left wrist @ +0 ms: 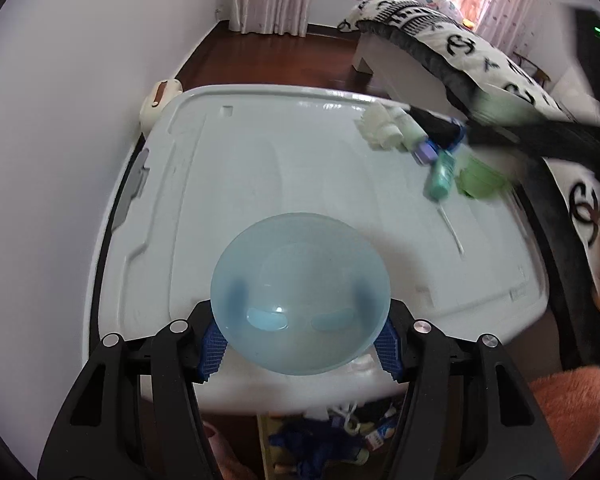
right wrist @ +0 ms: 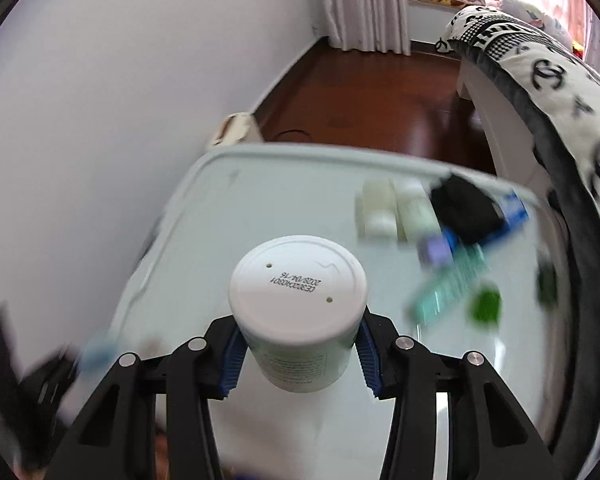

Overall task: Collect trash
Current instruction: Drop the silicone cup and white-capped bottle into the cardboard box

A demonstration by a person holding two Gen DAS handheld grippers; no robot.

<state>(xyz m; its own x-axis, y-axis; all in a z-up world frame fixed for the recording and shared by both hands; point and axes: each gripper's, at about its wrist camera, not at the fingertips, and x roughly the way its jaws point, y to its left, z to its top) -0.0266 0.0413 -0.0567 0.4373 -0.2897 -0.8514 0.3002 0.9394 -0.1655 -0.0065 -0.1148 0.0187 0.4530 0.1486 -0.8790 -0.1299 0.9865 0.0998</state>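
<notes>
Both grippers loaded over the storage-box lid

My left gripper (left wrist: 300,346) clamped the blue bowl (left wrist: 300,292) above the lid (left wrist: 260,168); my right gripper (right wrist: 298,354) gripped a white canister (right wrist: 298,308), base toward the camera.

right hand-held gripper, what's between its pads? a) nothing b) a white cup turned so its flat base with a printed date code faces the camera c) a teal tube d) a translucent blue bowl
b: in the right wrist view the right hand-held gripper has its blue pads pressed on the sides of the white cup, whose base with the date code faces the camera.
</notes>
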